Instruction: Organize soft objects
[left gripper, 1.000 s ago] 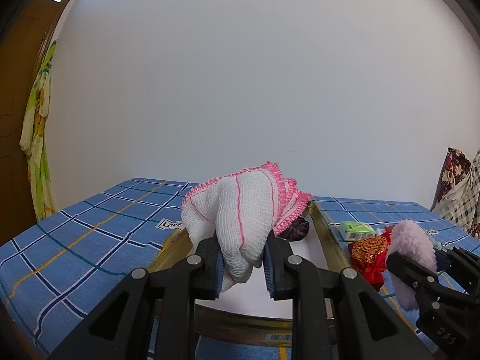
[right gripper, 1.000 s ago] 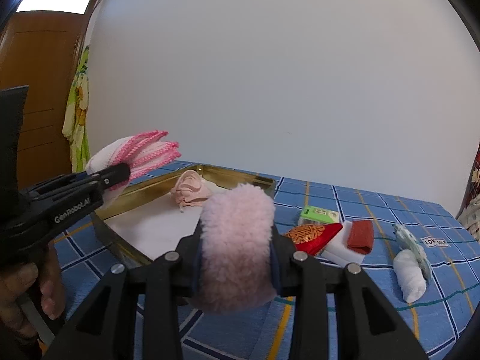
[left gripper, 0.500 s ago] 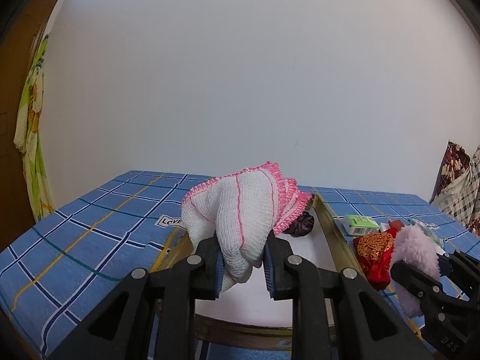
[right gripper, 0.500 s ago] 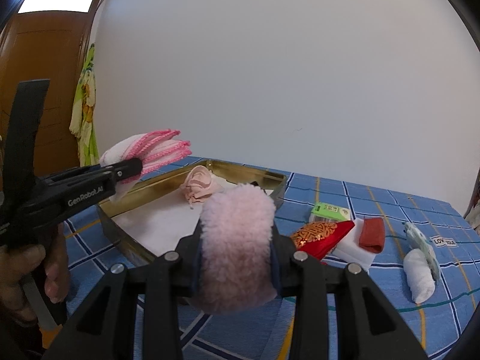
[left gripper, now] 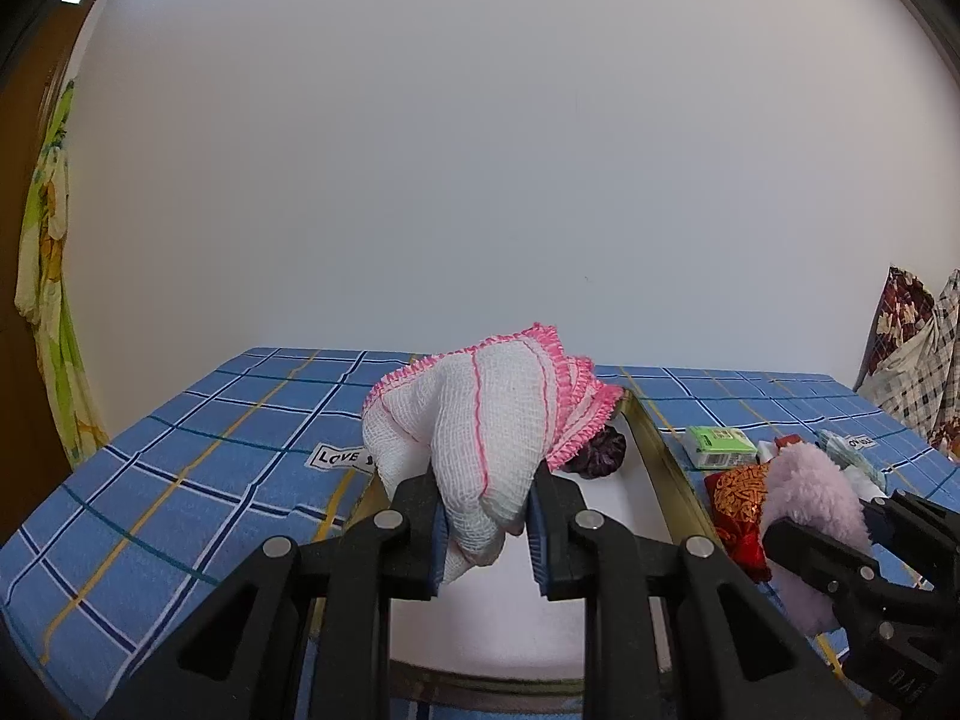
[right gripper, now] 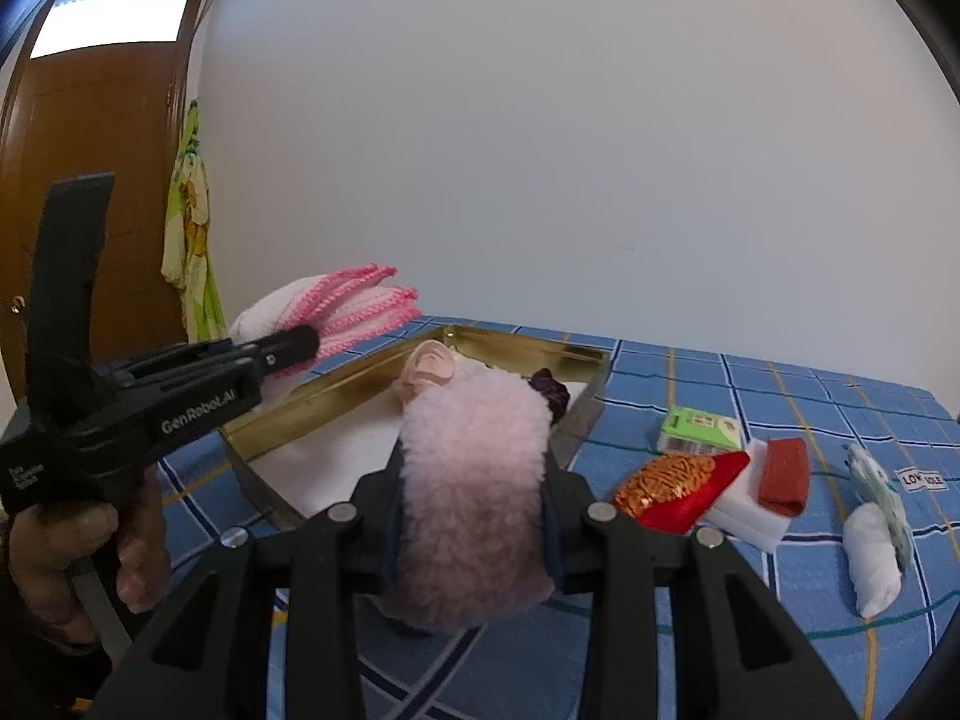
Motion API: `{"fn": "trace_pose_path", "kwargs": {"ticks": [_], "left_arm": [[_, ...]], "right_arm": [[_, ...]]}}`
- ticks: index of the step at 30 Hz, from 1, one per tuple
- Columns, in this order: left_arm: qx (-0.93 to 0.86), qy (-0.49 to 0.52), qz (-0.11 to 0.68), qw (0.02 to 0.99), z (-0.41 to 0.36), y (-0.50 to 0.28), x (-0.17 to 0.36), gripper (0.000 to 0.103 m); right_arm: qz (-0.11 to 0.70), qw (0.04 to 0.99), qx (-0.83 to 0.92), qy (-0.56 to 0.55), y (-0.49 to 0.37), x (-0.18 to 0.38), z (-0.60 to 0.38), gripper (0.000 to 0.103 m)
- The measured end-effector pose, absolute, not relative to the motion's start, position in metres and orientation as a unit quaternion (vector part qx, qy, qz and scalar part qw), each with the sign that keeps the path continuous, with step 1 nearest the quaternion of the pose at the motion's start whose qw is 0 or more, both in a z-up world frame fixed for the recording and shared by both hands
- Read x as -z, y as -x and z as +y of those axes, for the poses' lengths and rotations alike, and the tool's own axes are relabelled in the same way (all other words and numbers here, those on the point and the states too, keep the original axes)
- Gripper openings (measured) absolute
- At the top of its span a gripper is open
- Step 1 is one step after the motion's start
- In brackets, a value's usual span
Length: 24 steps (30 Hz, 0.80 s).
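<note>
My left gripper [left gripper: 487, 531] is shut on a folded white cloth with pink trim [left gripper: 486, 414] and holds it above the near end of the gold tray [left gripper: 654, 462]. The cloth also shows in the right wrist view [right gripper: 336, 312]. My right gripper [right gripper: 474, 531] is shut on a fluffy pink item [right gripper: 474, 480], held above the blue checked bedcover just right of the tray [right gripper: 336, 390]. In the left wrist view the fluffy item [left gripper: 810, 504] sits at the right. A pink fabric rose [right gripper: 427, 367] and a dark purple scrunchie [left gripper: 597, 459] lie in the tray.
Right of the tray on the bedcover lie a green packet [right gripper: 696, 429], a red and gold pouch [right gripper: 684, 486], a white block with a red cloth on it [right gripper: 783, 474], a rolled white sock [right gripper: 873, 558] and a patterned item [right gripper: 879, 477]. A white wall stands behind.
Both grippers have shifted slightly with their loads still held. In the right wrist view the tray and left gripper have drifted right and nearer.
</note>
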<state>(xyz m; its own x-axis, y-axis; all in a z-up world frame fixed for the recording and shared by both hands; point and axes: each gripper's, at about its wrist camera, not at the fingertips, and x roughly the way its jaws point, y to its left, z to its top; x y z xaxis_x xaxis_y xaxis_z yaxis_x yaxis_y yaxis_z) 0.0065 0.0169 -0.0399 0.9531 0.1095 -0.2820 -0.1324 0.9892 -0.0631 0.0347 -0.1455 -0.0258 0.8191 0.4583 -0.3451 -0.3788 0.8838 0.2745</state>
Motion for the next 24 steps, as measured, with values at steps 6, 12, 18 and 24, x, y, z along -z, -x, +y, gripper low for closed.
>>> {"fn": "trace_pose_path", "kwargs": {"ticks": [6, 12, 18, 24], "left_arm": [[-0.053, 0.033, 0.149, 0.987, 0.026, -0.021, 0.025, 0.024], [-0.041, 0.025, 0.178, 0.983, 0.031, -0.046, 0.019, 0.024], [-0.044, 0.019, 0.205, 0.978, 0.041, -0.071, 0.01, 0.024], [-0.045, 0.02, 0.246, 0.968, 0.046, -0.097, 0.01, 0.024]], "right_arm": [[0.207, 0.945, -0.229, -0.11, -0.055, 0.008, -0.147, 0.036], [0.221, 0.943, -0.225, -0.102, -0.09, -0.006, -0.136, 0.036], [0.25, 0.937, -0.224, -0.097, -0.134, -0.008, -0.123, 0.036], [0.286, 0.926, -0.224, -0.101, -0.164, 0.001, -0.113, 0.036]]}}
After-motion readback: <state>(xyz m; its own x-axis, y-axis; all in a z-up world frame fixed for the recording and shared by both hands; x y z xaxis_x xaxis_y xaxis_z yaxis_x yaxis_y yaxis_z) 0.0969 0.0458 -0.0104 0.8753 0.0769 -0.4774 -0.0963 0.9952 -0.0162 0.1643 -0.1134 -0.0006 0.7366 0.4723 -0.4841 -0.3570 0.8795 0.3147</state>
